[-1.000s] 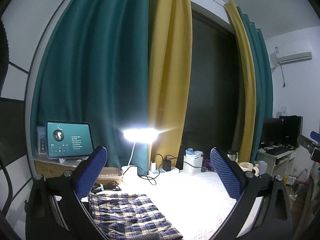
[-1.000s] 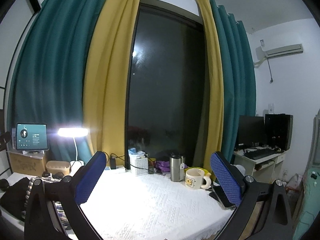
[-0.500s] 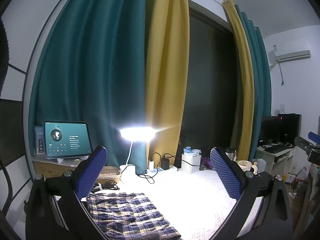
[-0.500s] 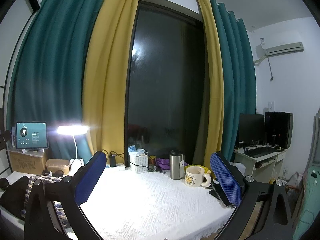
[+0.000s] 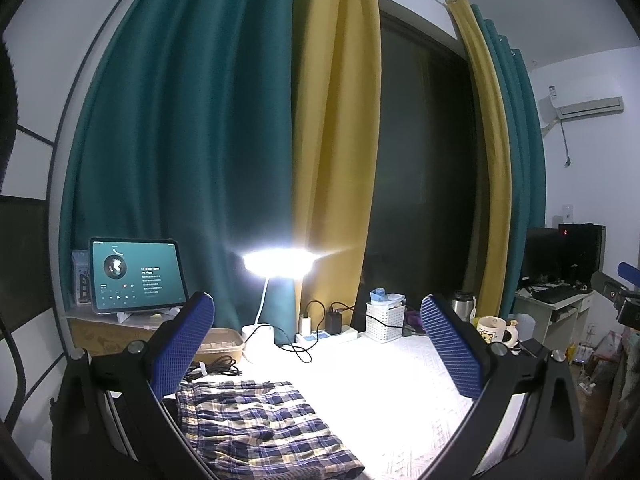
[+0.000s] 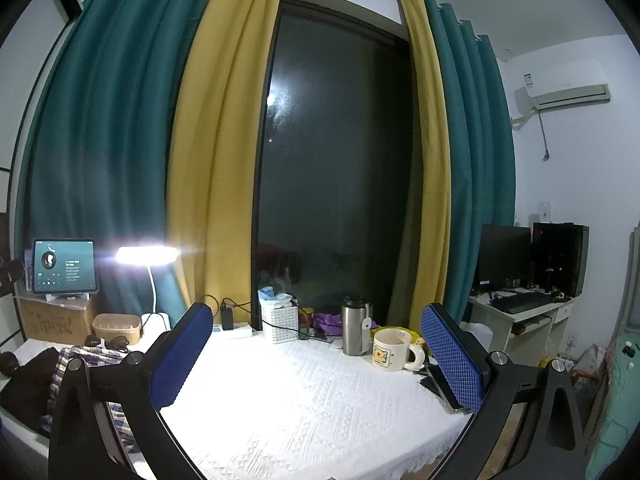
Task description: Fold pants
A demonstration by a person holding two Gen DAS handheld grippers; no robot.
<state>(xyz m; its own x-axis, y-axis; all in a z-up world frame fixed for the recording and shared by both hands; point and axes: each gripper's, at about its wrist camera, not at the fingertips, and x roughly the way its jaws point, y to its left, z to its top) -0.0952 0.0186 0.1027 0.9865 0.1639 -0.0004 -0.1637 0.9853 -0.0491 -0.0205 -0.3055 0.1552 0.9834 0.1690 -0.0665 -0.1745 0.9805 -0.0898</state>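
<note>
Jaws of left gripper [image 5: 318, 344] spread wide, released, holding nothing, raised above the surface [image 5: 384, 376] and aimed toward the curtains. Jaws of right gripper [image 6: 316, 354] likewise spread wide and empty, above the white textured cloth. Plaid pants [image 5: 256, 420] lying flat on the surface at lower left of the left wrist view, just below the left blue pad, apart from both grippers; folded or merely bunched, cannot tell. Same pants visible in the right wrist view at far left, partly hidden behind the left finger, beside a dark garment [image 6: 30, 384]. Lit desk lamp [image 5: 278, 262] at the rear of the surface, white base beside a power strip [image 5: 326, 334] with plugged chargers. Tablet [image 5: 134, 276] with lit screen standing on a cardboard box [image 5: 104, 332] at left. Tan lidded container [image 5: 222, 346] and coiled black cable near the lamp base. White slotted basket [image 5: 386, 322], steel tumbler [image 6: 355, 330] and cartoon mug [image 6: 390, 350] along the back and right edge. Teal and yellow curtains framing a dark window; monitor [image 6: 504, 256] on a separate desk at right; air conditioner [image 6: 562, 94] high on the wall.
</note>
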